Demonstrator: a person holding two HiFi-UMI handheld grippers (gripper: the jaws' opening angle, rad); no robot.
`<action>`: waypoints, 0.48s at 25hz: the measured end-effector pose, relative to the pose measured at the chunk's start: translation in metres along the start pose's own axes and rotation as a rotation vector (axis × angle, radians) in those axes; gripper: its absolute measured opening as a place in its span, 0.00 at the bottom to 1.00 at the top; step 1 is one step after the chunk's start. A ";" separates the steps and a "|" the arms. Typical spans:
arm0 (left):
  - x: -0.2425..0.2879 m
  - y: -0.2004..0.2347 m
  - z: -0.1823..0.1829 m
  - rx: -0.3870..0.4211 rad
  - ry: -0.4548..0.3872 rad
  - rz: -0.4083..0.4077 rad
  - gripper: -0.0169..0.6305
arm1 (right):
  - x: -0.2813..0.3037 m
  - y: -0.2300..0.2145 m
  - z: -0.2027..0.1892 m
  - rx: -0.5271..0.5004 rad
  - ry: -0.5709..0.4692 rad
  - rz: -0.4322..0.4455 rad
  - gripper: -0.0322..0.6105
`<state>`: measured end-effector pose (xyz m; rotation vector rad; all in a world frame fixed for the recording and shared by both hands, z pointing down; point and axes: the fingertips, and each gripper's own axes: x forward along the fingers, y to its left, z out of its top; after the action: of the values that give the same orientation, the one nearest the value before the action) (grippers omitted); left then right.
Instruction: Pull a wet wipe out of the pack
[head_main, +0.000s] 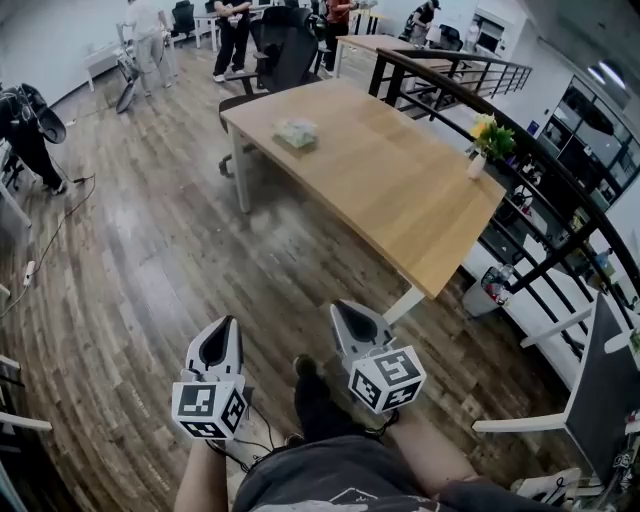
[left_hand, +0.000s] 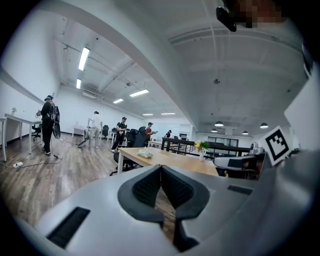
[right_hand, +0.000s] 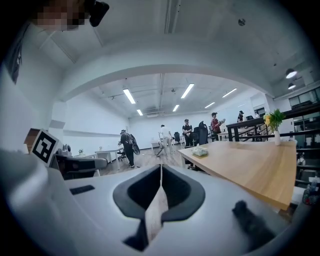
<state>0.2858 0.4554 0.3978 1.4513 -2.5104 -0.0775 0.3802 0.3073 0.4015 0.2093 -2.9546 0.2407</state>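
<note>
The wet wipe pack, a small pale green packet, lies on the far end of a long wooden table. It is small and distant in the left gripper view and the right gripper view. Both grippers hang low near my body, well short of the table, pointing toward it. My left gripper has its jaws together with nothing between them. My right gripper is likewise shut and empty.
A vase of flowers stands at the table's right edge, beside a black railing. A black office chair sits at the far end. Several people stand at the back. A cable runs over the wood floor at left.
</note>
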 end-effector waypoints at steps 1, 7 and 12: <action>0.009 0.005 0.001 -0.003 0.004 0.004 0.05 | 0.010 -0.006 0.000 -0.002 0.008 -0.006 0.09; 0.067 0.027 0.015 -0.001 0.017 0.010 0.05 | 0.069 -0.050 0.011 0.019 0.017 -0.030 0.09; 0.114 0.041 0.027 0.008 0.032 0.007 0.05 | 0.111 -0.084 0.023 0.040 0.023 -0.050 0.09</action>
<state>0.1899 0.3761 0.3986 1.4353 -2.4933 -0.0428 0.2809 0.2074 0.4118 0.2839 -2.9196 0.2930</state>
